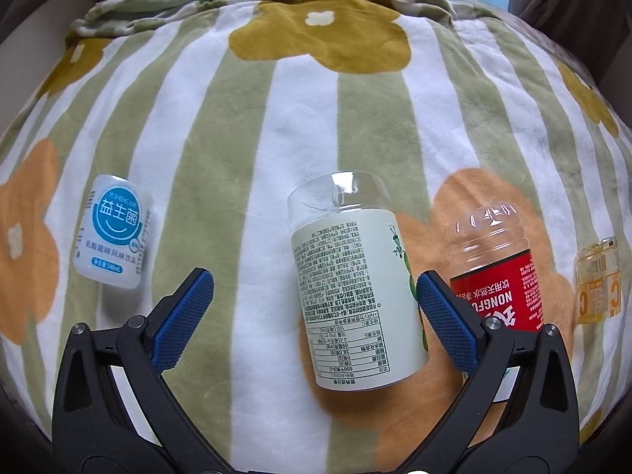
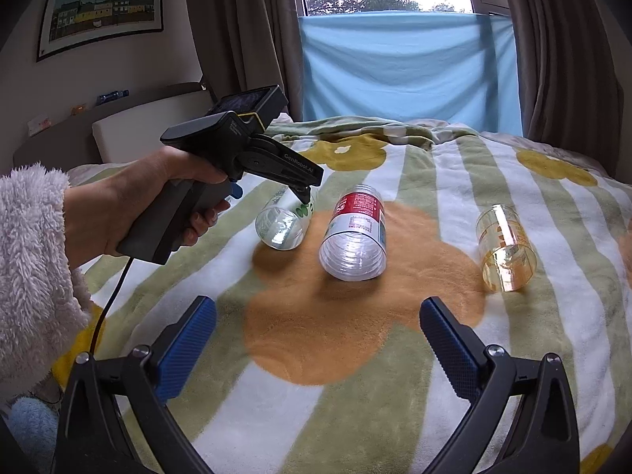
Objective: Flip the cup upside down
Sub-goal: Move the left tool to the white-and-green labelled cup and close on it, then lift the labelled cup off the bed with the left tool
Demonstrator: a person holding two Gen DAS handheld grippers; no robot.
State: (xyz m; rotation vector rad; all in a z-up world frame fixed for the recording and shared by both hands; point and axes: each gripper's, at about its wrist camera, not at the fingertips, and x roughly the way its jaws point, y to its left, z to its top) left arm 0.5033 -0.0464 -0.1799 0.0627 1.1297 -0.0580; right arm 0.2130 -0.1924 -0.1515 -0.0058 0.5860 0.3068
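Observation:
Several cut-bottle cups lie on their sides on a striped flower blanket [image 1: 252, 158]. In the left wrist view a cup with a white and green printed label [image 1: 355, 284] lies between the fingers of my left gripper [image 1: 314, 288], which is open; the cup's clear end points away. A red-label cup [image 1: 499, 272] lies just right of it. The right wrist view shows a hand [image 2: 130, 201] holding the left gripper [image 2: 304, 197] above that green-label cup [image 2: 284, 219]. My right gripper [image 2: 318, 316] is open and holds nothing, short of the red-label cup [image 2: 353, 235].
A white cup with a blue label [image 1: 112, 233] lies at the left, and a yellow clear cup [image 1: 598, 280] [image 2: 505, 252] at the right. Behind the bed are curtains [image 2: 553, 47], a blue cloth [image 2: 407, 67] over the window, and a headboard [image 2: 138, 126].

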